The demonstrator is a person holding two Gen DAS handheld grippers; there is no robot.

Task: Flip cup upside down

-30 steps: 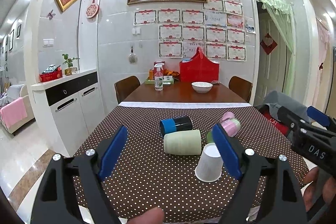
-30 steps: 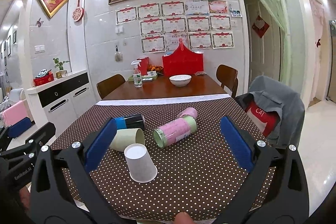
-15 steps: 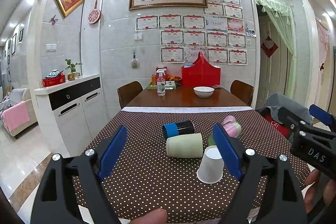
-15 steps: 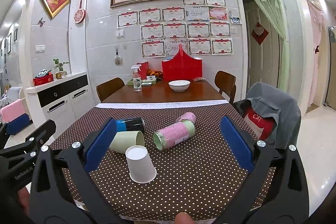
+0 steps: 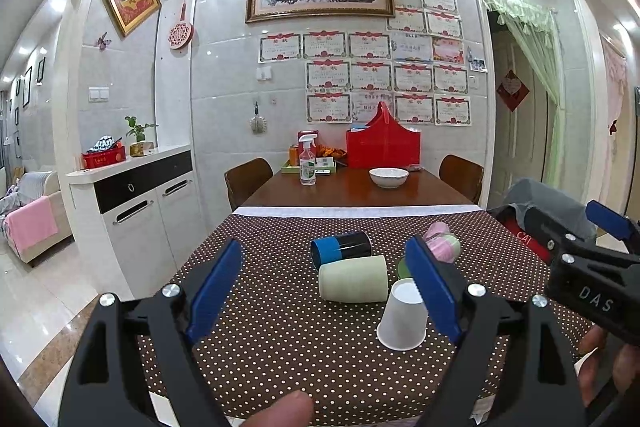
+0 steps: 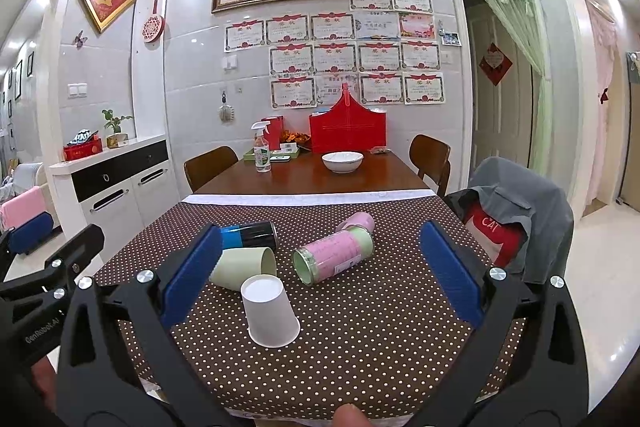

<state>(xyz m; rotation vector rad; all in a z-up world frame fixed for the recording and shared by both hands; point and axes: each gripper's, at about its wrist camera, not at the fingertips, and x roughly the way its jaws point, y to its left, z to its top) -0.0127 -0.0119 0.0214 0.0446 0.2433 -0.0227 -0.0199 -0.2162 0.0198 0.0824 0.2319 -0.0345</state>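
A white paper cup [image 5: 402,315] stands upside down on the dotted tablecloth [image 5: 280,327]; it also shows in the right wrist view [image 6: 270,311]. Behind it lie a pale green cup [image 5: 354,284] [image 6: 244,266], a blue and black cup [image 5: 340,246] [image 6: 250,233] and a pink and green cup [image 6: 334,257] [image 5: 442,247], all on their sides. My left gripper [image 5: 326,287] is open and empty, held back from the cups. My right gripper [image 6: 320,275] is open and empty, also short of the cups.
The far half of the wooden table [image 6: 312,179] holds a white bowl [image 6: 343,161], a spray bottle [image 6: 262,153] and a red basket [image 6: 347,127]. A chair draped with a grey jacket [image 6: 516,215] stands at the right. A white cabinet [image 5: 136,203] stands at the left.
Both grippers have drawn back a little and tilted up, so the cups sit slightly lower in view. The cups have not moved. Both grippers stay open.
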